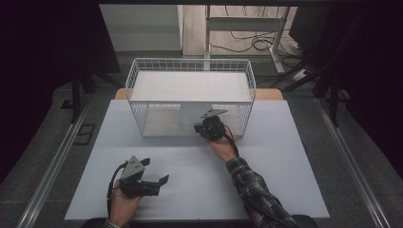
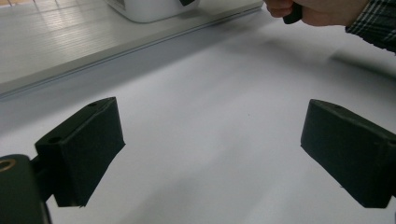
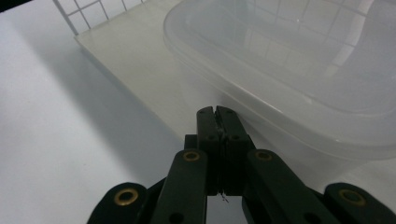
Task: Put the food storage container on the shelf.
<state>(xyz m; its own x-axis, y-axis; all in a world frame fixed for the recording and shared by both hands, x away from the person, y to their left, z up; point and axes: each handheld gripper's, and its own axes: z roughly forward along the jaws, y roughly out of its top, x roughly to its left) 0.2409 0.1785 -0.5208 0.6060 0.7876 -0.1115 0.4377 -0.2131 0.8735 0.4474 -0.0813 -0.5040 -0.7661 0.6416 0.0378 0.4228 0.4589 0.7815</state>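
A white wire basket [image 1: 190,61] stands at the back of the table, its near side open toward me. Inside it sits a translucent plastic container [image 1: 189,118] with a lid [image 3: 299,74]. My right gripper [image 1: 200,126] is at the basket's opening, low and just in front of the container. In the right gripper view its jaws [image 3: 218,114] are pressed together with nothing between them, tips close to the container's wall. My left gripper [image 1: 154,171] rests at the near left of the table, and its pads [image 2: 84,149] stand wide apart over bare surface.
A white sheet [image 1: 199,185] covers the table. The basket's mesh [image 3: 88,16] stands on a pale board [image 3: 140,60]. The right hand [image 2: 317,9] shows far off in the left gripper view. Cables and a desk frame [image 1: 247,28] lie beyond the table.
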